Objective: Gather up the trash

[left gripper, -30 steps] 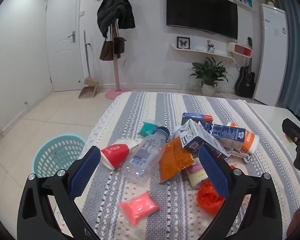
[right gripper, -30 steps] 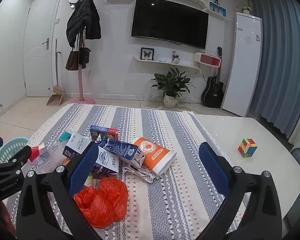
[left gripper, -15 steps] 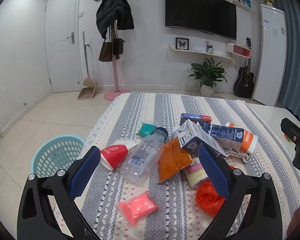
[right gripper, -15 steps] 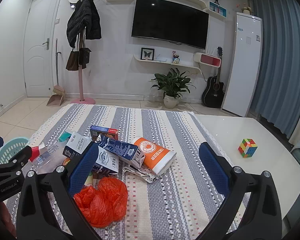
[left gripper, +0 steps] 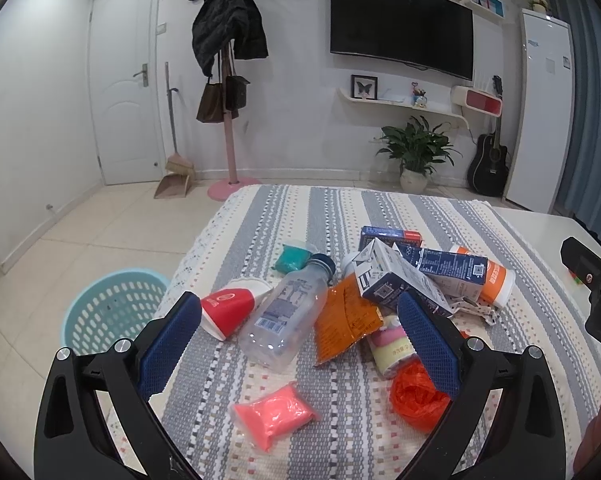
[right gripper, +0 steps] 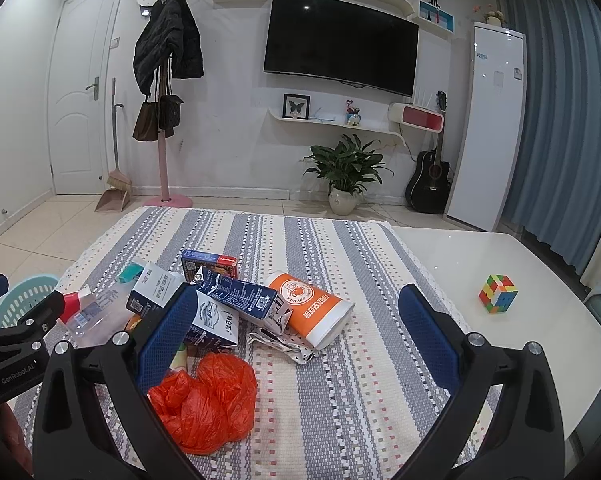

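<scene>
Trash lies piled on the striped tablecloth [left gripper: 284, 208]: a clear plastic bottle [left gripper: 284, 316], a red paper cup [left gripper: 230, 310], an orange wrapper [left gripper: 344, 320], a pink packet [left gripper: 274, 410], a teal packet [left gripper: 294, 258], milk cartons [left gripper: 396, 280], an orange-white tube [right gripper: 312, 308] and a crumpled orange bag [right gripper: 208, 400]. My left gripper [left gripper: 298, 348] hovers open above the near side of the pile, holding nothing. My right gripper [right gripper: 296, 340] is open too, above the orange bag and tube. A teal basket [left gripper: 112, 312] stands on the floor left of the table.
A Rubik's cube [right gripper: 498, 294] sits on the bare white table [right gripper: 480, 248] to the right. Beyond the table are a coat stand [left gripper: 230, 80], broom and dustpan [left gripper: 176, 176], potted plant [left gripper: 416, 152], guitar [left gripper: 488, 160] and fridge [left gripper: 544, 112].
Both views have shifted only slightly; the left gripper has eased a little back and up from the pile. Nothing was grasped or moved.
</scene>
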